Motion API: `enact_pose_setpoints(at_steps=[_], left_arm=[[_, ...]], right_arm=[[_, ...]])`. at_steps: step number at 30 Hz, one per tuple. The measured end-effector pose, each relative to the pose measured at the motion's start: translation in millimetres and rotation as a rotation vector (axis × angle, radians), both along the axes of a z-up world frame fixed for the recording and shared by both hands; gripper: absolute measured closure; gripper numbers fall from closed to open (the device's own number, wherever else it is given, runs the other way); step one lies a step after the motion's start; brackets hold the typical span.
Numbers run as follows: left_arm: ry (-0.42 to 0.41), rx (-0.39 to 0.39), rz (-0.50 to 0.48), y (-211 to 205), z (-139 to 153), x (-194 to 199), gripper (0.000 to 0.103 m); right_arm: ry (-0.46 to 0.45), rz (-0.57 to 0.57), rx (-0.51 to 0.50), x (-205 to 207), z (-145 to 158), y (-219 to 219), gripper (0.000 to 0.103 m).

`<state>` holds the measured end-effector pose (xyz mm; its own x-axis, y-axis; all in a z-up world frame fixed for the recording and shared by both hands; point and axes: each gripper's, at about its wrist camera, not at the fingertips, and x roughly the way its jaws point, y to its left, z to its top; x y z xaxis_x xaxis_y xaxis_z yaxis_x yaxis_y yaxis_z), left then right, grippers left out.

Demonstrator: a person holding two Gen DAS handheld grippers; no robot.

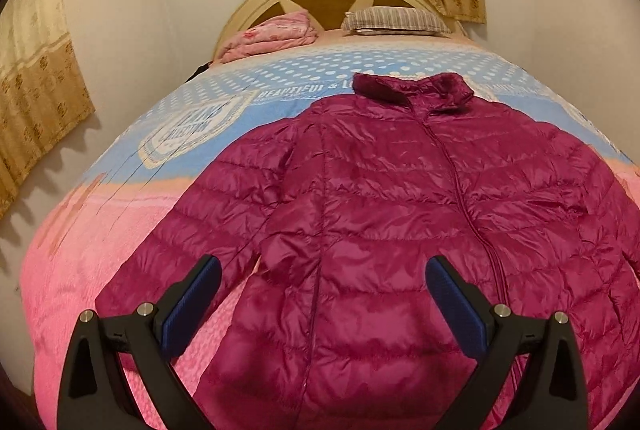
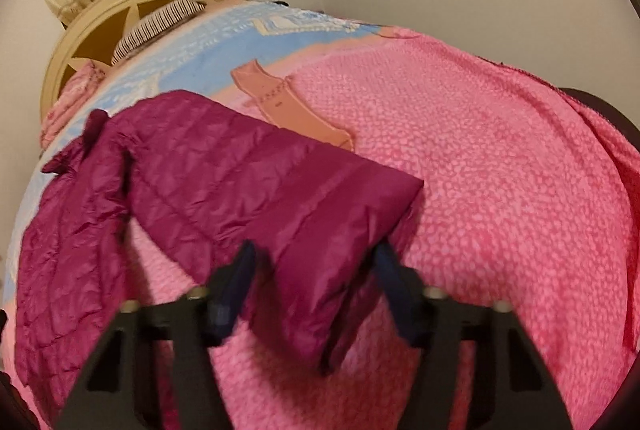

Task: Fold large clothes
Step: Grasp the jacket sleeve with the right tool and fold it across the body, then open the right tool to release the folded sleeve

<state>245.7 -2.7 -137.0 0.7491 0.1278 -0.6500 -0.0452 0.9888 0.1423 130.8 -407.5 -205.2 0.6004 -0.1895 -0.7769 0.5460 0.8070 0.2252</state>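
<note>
Magenta quilted jacket [image 1: 400,210] lies spread front-up across the bed [image 1: 80,310], collar toward the headboard. The left gripper [image 1: 324,294] hangs wide apart over the hem; the right gripper [image 2: 316,290] straddles the sleeve cuff [image 2: 340,230], jaws half-closed, grip uncertain. Slick fabric may slip free if pinched shallowly.

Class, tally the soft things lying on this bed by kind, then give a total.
Magenta puffer jacket: 1
Striped pillow: 1
Folded pink quilt: 1
Total: 3
</note>
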Motion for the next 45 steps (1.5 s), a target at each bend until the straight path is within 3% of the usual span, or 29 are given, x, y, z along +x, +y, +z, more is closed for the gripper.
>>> enact_pose_setpoints(at_steps=[3,7,16,26,35,45], left_arm=[[0.003,0.032,-0.009,-3,-4,8,0.001],[0.039,0.052,-0.005,2,-12,18,0.001],[0.052,0.022,0.009,21,-14,24,0.001],[0.058,0.023,0.041,46,-16,32,0.001],[0.072,0.031,0.08,73,-24,41,0.001],[0.094,0.05,0.127,101,-35,53,0.001]], right_arm=[[-0.007,0.014,-0.022,3,-4,-2,0.075],[-0.034,0.043,-0.047,10,2,-1,0.088],[-0.141,0.166,-0.13,48,59,33,0.089],[-0.215,0.408,-0.23,111,106,131,0.089],[-0.225,0.608,-0.254,155,104,225,0.09],[-0.167,0.742,-0.235,193,63,297,0.09]])
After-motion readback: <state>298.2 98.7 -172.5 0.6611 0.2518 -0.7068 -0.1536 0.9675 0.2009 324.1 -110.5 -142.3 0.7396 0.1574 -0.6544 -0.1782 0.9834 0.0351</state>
